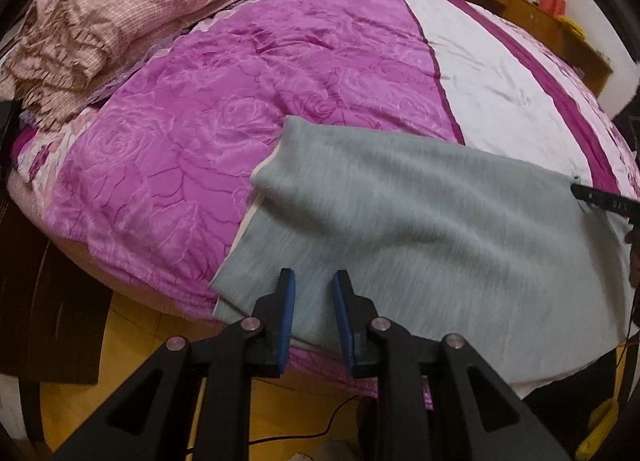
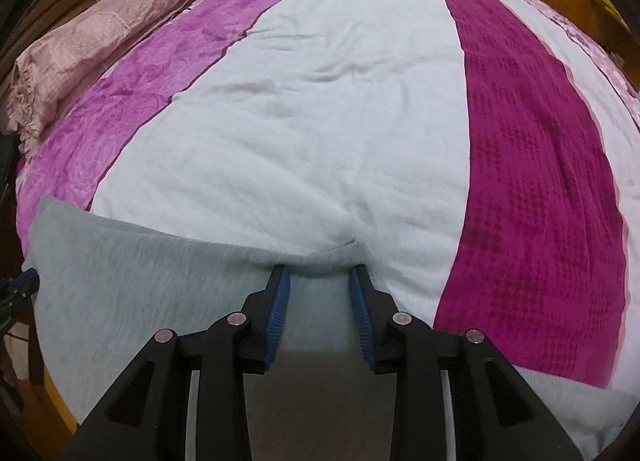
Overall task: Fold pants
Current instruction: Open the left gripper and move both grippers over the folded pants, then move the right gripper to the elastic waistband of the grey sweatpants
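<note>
The grey pants [image 1: 420,229] lie spread on the bed's near edge, with a folded-over top corner at the left. My left gripper [image 1: 314,281] is open, its blue pads above the pants' near left edge, holding nothing. The right gripper's finger [image 1: 600,201] pokes in at the far right edge of the cloth. In the right wrist view the pants [image 2: 140,285] lie at lower left. My right gripper [image 2: 320,275] is open, its fingertips at the pants' far edge, which bunches slightly between them.
The bed carries a purple rose-patterned quilt [image 1: 224,117] with white [image 2: 320,121] and magenta [image 2: 532,181] stripes. A pink ruffled blanket [image 1: 104,33] is piled at the far left. Wooden floor [image 1: 132,341] and a black cable lie below the bed edge.
</note>
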Demonstrator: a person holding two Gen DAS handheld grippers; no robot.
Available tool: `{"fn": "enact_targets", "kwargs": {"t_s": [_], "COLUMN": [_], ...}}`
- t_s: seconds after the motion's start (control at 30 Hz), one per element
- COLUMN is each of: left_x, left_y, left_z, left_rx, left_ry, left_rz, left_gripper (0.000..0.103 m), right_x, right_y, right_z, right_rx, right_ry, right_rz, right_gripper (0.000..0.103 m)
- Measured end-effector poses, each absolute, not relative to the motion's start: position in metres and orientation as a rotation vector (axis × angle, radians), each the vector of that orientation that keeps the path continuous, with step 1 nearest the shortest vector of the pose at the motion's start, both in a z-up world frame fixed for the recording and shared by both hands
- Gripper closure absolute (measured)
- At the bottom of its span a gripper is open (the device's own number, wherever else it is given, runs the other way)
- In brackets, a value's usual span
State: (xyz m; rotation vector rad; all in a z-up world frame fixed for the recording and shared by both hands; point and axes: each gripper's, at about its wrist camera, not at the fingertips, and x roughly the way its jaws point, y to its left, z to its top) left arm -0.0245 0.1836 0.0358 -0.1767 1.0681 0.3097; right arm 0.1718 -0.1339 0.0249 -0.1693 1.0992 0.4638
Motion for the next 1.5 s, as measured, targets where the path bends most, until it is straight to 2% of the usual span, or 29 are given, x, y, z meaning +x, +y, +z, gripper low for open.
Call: {"fn": "enact_targets", "kwargs": {"t_s": [0.13,0.2,0.23,0.27,0.33,0.37,0.67,1.03,1.27,1.5], "left_x": [-0.037,-0.041,-0.044,-0.046,-0.049,-0.050,-0.041,-0.037,-0.033,-0.029], "left_y": [0.183,0.180,0.178,0.176,0.171,0.168,0.126,0.095,0.091,0.088], "left_z": [0.043,0.046,0.049,0.051,0.054,0.055,0.065,0.051,0.046,0.043], "left_rx": [-0.223,-0.218,-0.208,-0.202,-0.199,-0.198,-0.159,-0.132,-0.135,-0.115], "left_ry": [1.065,1.074,1.070,1.072,1.075,1.079,1.079,1.110,1.121,1.137], "left_rz": [0.335,0.349,0.369,0.379,0.379,0.373,0.273,0.207,0.223,0.236], "left_gripper": [0.081,0.081,0.081,0.081,0.081,0.081,0.081,0.079,0.079,0.079], "right_x": [0.172,0.169,0.167,0.165,0.153,0.144,0.063,-0.009,-0.014,0.010], "right_y": [-0.134,-0.137,-0.138,-0.137,-0.139,-0.141,-0.191,-0.331,-0.399,-0.402], "right_z": [0.027,0.029,0.031,0.033,0.041,0.046,0.072,0.068,0.051,0.028], "right_rx": [-0.144,-0.125,-0.106,-0.093,-0.075,-0.072,-0.038,0.121,0.286,0.333], "right_ry": [1.092,1.089,1.102,1.117,1.138,1.135,1.128,1.117,1.095,1.118], "right_rz": [0.466,0.475,0.498,0.521,0.572,0.588,0.586,0.254,0.144,0.187], "right_gripper": [0.077,0.073,0.064,0.049,0.032,0.031,0.031,0.031,0.031,0.031]}}
